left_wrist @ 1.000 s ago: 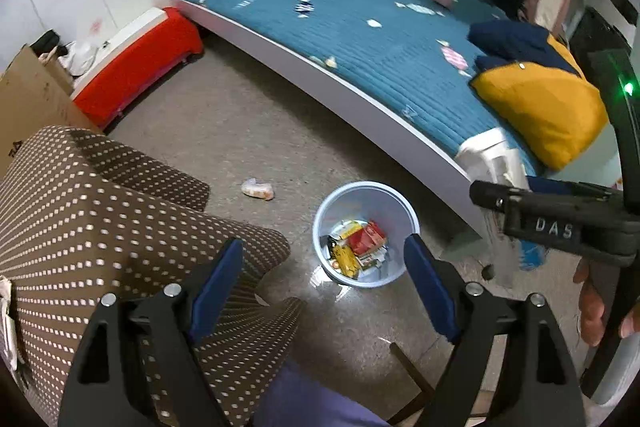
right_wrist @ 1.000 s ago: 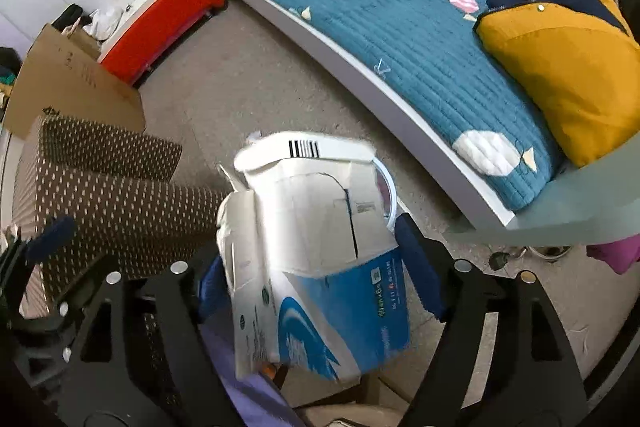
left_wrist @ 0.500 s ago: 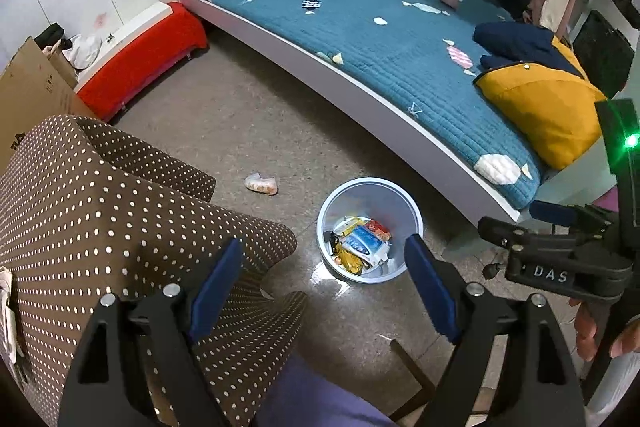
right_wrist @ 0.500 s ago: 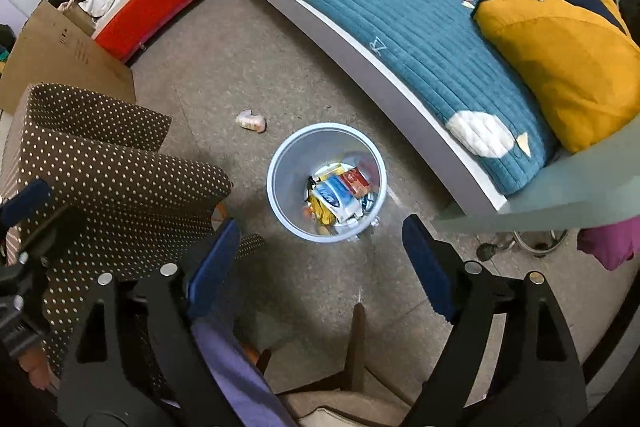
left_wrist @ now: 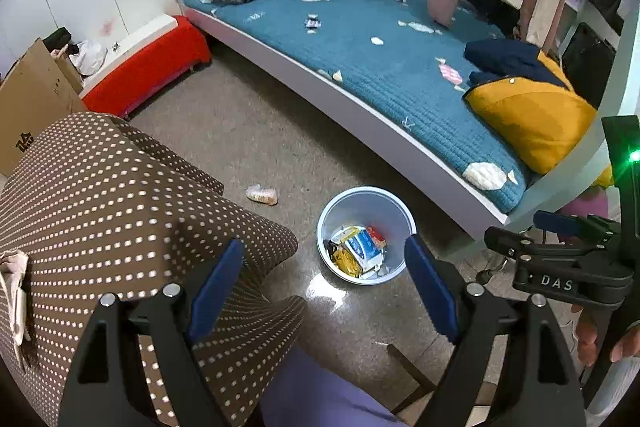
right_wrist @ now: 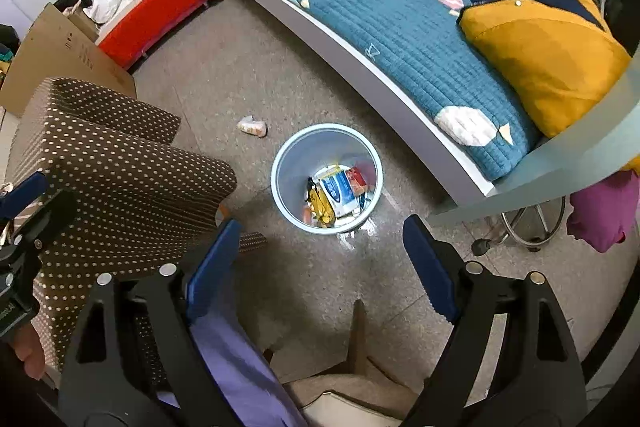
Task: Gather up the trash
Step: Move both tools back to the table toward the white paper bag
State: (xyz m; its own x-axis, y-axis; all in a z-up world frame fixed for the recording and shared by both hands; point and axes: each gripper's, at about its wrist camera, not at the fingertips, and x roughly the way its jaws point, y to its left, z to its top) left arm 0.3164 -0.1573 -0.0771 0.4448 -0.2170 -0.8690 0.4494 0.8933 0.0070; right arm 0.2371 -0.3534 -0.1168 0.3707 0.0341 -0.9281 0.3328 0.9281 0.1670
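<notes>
Left gripper (left_wrist: 324,279) and right gripper (right_wrist: 320,259) at lower frame, aimed steeply down, jaws spread wide, nothing between.

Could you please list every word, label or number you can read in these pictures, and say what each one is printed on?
"DAS": white letters on the black body of the right gripper, seen in the left wrist view.
Black mark on the cardboard box: too distorted to read.
Print on the blue and white packet in the bin: too small to read.
Nothing else is legible.
</notes>
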